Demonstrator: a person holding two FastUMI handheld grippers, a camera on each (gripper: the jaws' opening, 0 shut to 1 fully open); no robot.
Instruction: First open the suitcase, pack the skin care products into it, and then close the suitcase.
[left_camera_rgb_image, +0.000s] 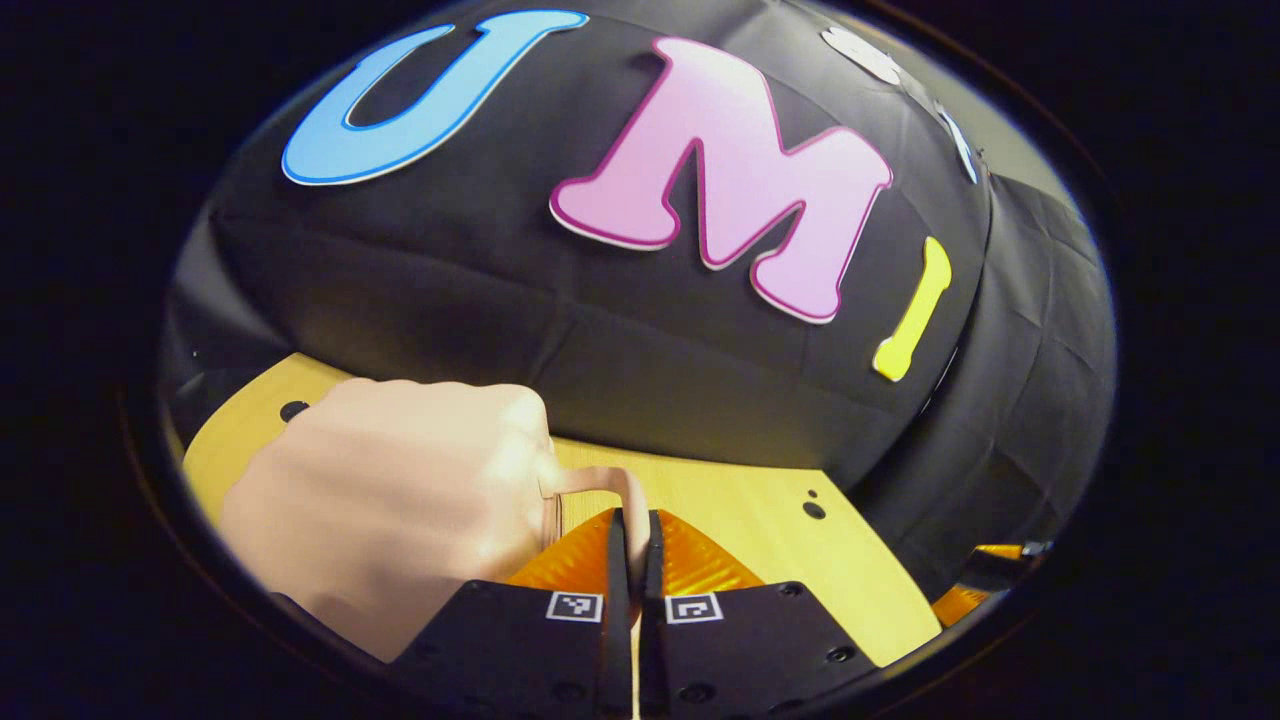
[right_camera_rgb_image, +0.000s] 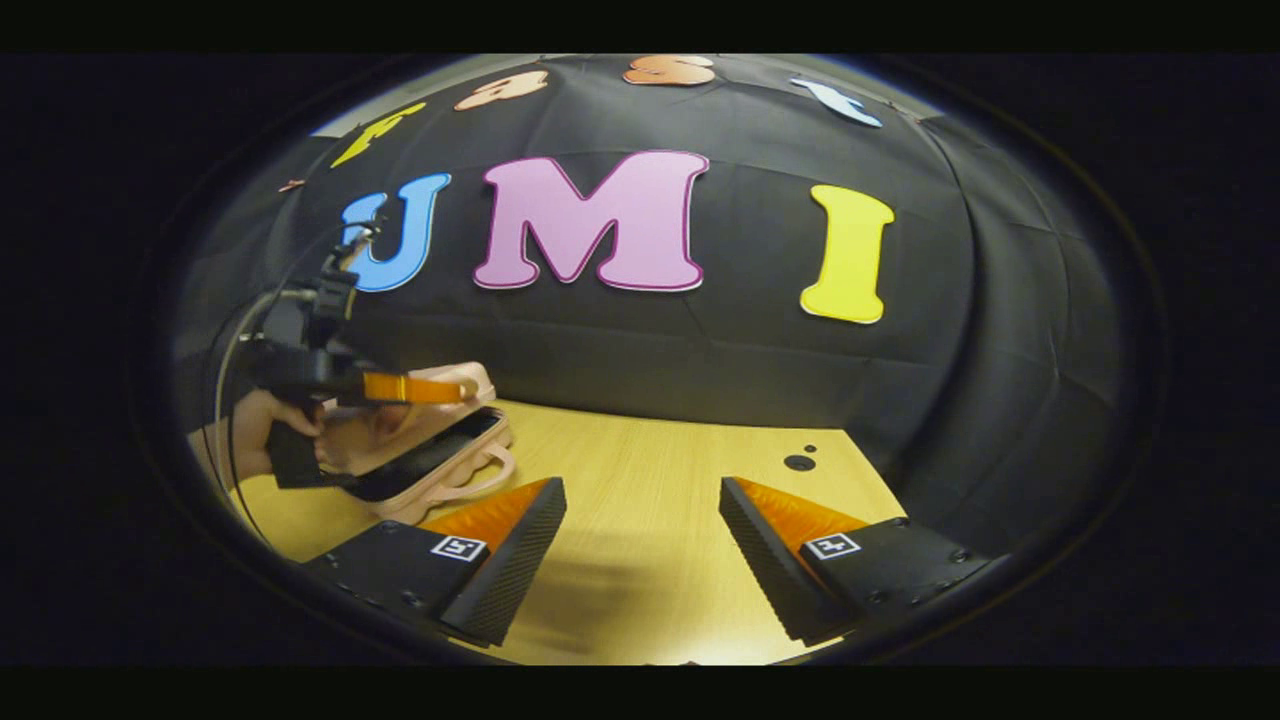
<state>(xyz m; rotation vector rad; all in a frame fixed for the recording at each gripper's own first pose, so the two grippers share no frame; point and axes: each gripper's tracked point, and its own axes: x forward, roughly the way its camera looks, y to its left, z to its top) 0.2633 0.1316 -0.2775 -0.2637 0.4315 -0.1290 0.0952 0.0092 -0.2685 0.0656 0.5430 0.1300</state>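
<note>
Left gripper view: left gripper (left_camera_rgb_image: 632, 560) has its fingers pressed together on the thin handle (left_camera_rgb_image: 600, 482) of the pink suitcase (left_camera_rgb_image: 400, 500), which bulks up at lower left, touching the fingers. Handle strap arcs over from the suitcase body and drops between the fingertips. Wooden table (left_camera_rgb_image: 740, 510) runs behind it toward the booth wall.

Right gripper view: right gripper (right_camera_rgb_image: 640, 540) fingers stand wide apart, nothing between them, hovering low over bare table (right_camera_rgb_image: 640, 450). Suitcase (right_camera_rgb_image: 440, 460) sits at the far left of the table, lid tilted up part way with a dark gap showing under it, a second handle loop (right_camera_rgb_image: 480, 478) hanging at its front. Left gripper (right_camera_rgb_image: 410, 388) is up at the lid, held by a hand (right_camera_rgb_image: 260, 415).

Key relation: suitcase lies well left of the right gripper, its long side running roughly along the table's back edge; left gripper is on it, so much nearer. Judging by the gap, opening step is under way, lid not fully back. No skin care products visible; cannot tell where they are.
</note>
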